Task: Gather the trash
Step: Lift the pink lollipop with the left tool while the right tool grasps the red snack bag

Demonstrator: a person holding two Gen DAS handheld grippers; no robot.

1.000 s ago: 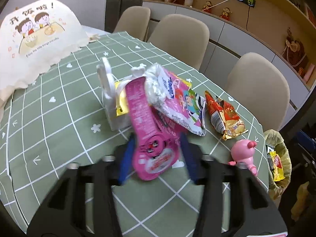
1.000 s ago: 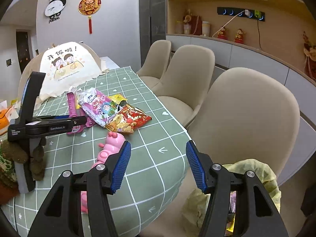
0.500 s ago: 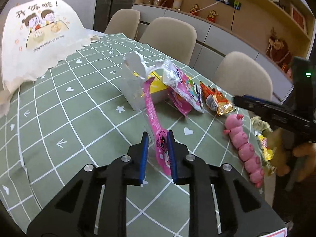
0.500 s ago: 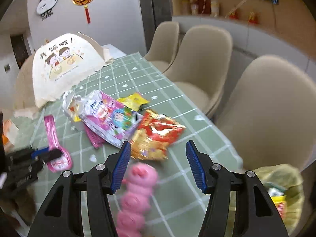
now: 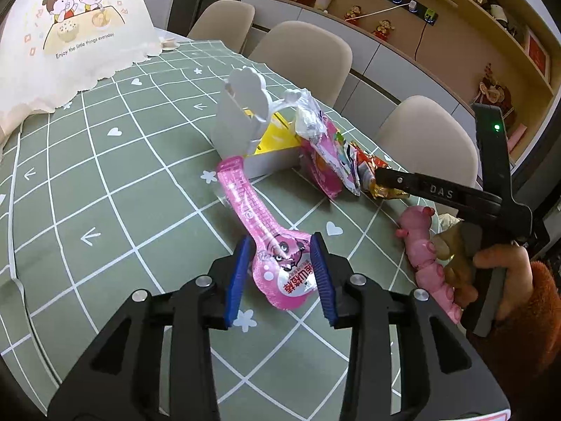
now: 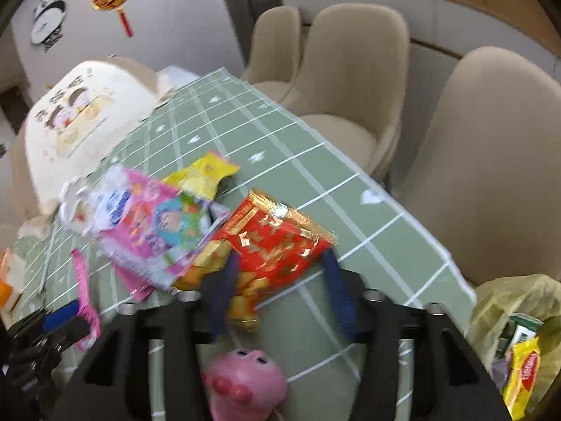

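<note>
A long pink lollipop wrapper (image 5: 257, 224) lies flat on the green checked tablecloth (image 5: 115, 189). My left gripper (image 5: 280, 273) is open, its blue pads on either side of the wrapper's round end. My right gripper (image 6: 278, 287) is open around the near end of a red and gold snack bag (image 6: 277, 249), low over the table. A pink and white snack bag (image 6: 150, 224) and a yellow wrapper (image 6: 203, 172) lie just beyond. A yellow-green trash bag (image 6: 519, 333) holding wrappers hangs off the table's right edge.
A pink pig toy (image 6: 245, 382) lies close under my right gripper; it also shows in the left wrist view (image 5: 420, 242). A white holder (image 5: 245, 122) stands mid-table. A white food cover (image 5: 66, 31) sits at the far left. Beige chairs (image 6: 354, 80) line the far side.
My left gripper opened and the pink wrapper now lies flat between its pads. My right gripper moved down and forward over the red and gold bag.
</note>
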